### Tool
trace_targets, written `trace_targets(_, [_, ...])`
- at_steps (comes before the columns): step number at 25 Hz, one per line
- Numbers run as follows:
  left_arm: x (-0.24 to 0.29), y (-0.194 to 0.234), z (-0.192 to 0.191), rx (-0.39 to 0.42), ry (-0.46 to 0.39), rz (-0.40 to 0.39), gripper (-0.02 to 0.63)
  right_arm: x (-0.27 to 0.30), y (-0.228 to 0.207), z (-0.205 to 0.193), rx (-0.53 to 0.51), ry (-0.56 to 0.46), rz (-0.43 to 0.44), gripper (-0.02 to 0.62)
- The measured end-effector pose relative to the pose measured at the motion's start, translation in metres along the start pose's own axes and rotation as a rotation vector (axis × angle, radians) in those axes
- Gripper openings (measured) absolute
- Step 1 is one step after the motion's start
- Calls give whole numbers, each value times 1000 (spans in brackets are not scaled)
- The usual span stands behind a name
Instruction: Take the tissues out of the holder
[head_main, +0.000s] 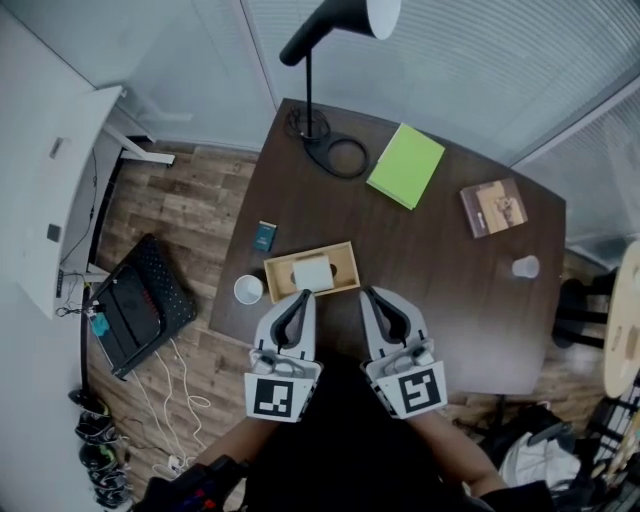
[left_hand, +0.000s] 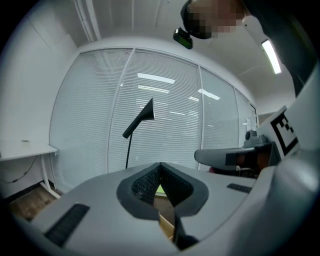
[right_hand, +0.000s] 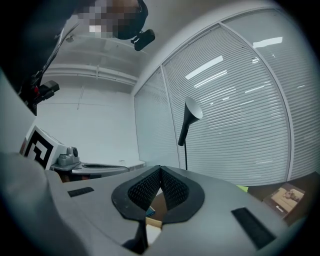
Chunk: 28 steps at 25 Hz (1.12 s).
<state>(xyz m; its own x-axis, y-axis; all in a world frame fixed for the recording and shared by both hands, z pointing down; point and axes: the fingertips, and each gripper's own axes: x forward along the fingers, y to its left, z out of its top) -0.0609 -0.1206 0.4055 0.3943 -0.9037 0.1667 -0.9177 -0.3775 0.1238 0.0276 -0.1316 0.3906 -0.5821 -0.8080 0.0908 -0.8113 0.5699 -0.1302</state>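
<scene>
From the head view, the wooden holder (head_main: 345, 263) sits near my edge of the table (head_main: 455, 290), its long axis running left to right with a slight tilt, and the white tissues (head_main: 313, 272) lie in its middle. My left gripper (head_main: 302, 296) points straight at them, its tip just at the holder's near wall, so the tissues lie directly ahead of it and a little beyond. My right gripper (head_main: 368, 294) hovers just beside the holder's right near corner, off to the side of the tissues, so I judge the left to be nearer. In the left gripper view the jaws are pressed together with nothing between them, and a strip of the holder's wood shows below. The right gripper view shows that pair likewise closed and empty.
</scene>
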Motion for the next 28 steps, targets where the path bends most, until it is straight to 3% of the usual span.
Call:
trace_targets(3, [9, 3, -12, 20, 51, -15, -2, 5, -2, -4, 2, 11, -17, 11])
trace_targets(8, [20, 15, -42, -100, 123, -12, -2, 10, -5, -13, 27, 47, -42, 11])
trace_targets(14, [32, 17, -75, -96, 196, -34, -2, 11, -19, -24, 60, 77, -88, 11])
trace_targets(18, [38, 23, -93, -198, 265, -38, 0, 14, -23, -23, 57, 73, -113, 11])
trace_targets(21, [44, 31, -104, -287, 309, -26, 44, 17, -23, -14, 56, 42, -130, 11])
trace_targets(28, [57, 51, -139, -346, 419, 52, 130, 24, -26, -17, 53, 48, -149, 11])
